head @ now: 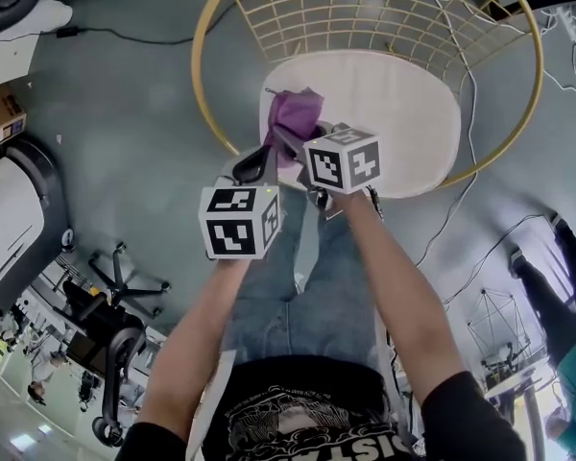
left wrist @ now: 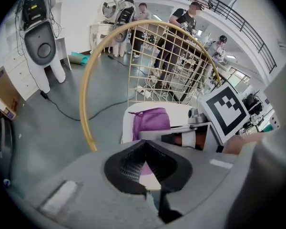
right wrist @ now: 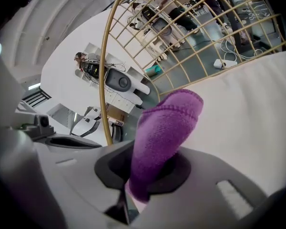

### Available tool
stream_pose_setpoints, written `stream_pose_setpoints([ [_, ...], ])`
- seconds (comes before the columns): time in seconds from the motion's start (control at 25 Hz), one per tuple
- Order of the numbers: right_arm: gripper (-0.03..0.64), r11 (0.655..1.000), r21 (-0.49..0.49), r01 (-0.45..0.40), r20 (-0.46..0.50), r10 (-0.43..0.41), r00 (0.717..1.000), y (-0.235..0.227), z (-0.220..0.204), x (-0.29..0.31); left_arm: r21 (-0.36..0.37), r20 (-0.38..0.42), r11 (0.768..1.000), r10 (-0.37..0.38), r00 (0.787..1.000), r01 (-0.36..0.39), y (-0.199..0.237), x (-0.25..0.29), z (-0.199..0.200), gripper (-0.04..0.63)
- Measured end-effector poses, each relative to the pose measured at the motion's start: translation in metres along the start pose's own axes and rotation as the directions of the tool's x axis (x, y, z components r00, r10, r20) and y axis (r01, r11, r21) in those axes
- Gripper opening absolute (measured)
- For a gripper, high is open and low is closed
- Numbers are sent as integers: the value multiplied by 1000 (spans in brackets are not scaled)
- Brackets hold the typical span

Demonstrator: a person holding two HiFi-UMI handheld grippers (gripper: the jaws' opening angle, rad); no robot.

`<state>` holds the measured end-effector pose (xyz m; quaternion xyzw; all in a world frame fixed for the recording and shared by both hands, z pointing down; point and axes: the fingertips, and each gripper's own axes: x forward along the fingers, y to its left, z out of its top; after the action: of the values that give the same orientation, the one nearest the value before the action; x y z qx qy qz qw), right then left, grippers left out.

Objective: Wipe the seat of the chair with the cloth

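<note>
The chair's round cream seat lies inside a gold wire frame. A purple cloth rests on the seat's near left part. My right gripper is shut on the cloth, which stands up between its jaws as a purple fold over the cream seat. My left gripper hovers beside it at the seat's front left edge, shut, with nothing between its jaws. From the left gripper I see the cloth on the seat just ahead.
The wire backrest rises behind the seat. Cables trail over the grey floor. An office chair stands at the left, and a white machine with a cardboard box at the far left. People stand beyond the chair.
</note>
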<state>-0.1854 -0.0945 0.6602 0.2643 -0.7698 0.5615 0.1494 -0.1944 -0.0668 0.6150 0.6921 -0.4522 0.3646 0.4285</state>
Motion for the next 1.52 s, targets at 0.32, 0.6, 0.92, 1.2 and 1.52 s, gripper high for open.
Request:
stream_pose_setpoints([
  [0.32, 58, 998, 7, 63, -5, -63, 998, -39, -14, -48, 35, -17, 999, -14, 1000, 14, -46, 13, -2, 2],
  [0.6, 58, 990, 15, 143, -1, -143, 990, -67, -20, -59, 52, -32, 998, -29, 999, 31, -49, 19, -7, 2],
  [0.92, 58, 976, 48, 214, 26, -215, 976, -102, -22, -106, 79, -45, 996, -40, 998, 44, -87, 29, -8, 2],
  [1.2, 58, 959, 78, 274, 37, -277, 960, -126, -24, -138, 101, -52, 993, -55, 997, 60, -107, 38, -8, 2],
  [1.52, 58, 932, 127, 341, 58, -350, 935, -150, -28, -183, 121, -53, 988, -88, 995, 94, -131, 54, -6, 2],
])
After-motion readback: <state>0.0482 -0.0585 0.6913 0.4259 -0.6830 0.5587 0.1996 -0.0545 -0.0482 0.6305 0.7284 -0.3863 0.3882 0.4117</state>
